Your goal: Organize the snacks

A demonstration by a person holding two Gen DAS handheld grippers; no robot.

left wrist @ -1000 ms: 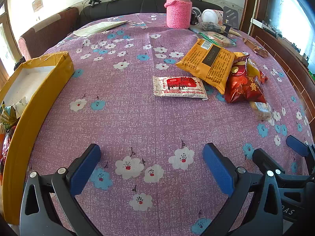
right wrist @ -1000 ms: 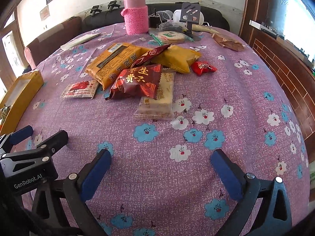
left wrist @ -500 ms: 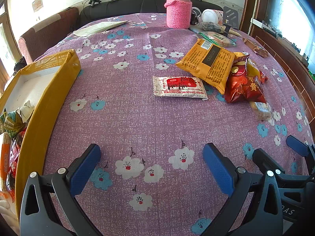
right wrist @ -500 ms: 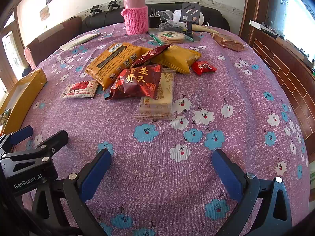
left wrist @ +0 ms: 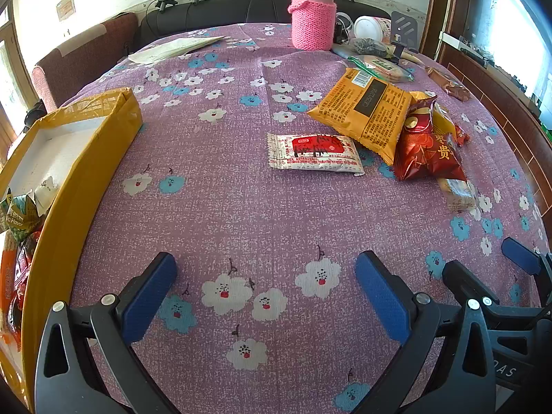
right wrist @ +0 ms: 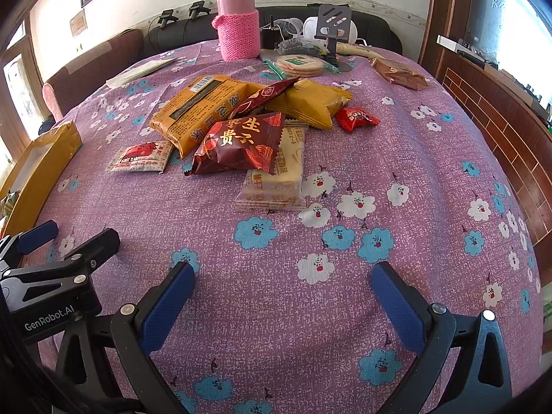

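Note:
A heap of snacks lies mid-table: a white-and-red packet (left wrist: 314,153) (right wrist: 141,156), a large orange bag (left wrist: 365,110) (right wrist: 203,110), a dark red packet (left wrist: 427,151) (right wrist: 238,145), a beige cracker pack (right wrist: 276,179), a yellow bag (right wrist: 310,101) and a small red candy (right wrist: 357,118). A yellow box (left wrist: 79,158) (right wrist: 41,165) at the left holds several snacks. My left gripper (left wrist: 265,289) is open and empty above the cloth, near the table's front. My right gripper (right wrist: 283,296) is open and empty too, beside it.
A pink knit-covered flask (left wrist: 313,17) (right wrist: 238,24), a round cracker pack (right wrist: 296,65), a phone stand (right wrist: 333,31), a brown bag (right wrist: 400,74) and papers (left wrist: 172,48) sit at the far edge. Purple flowered cloth (left wrist: 241,207) covers the table; a sofa stands behind.
The yellow box has slid rightward, further onto the table in the left wrist view. Both grippers have stayed put and open.

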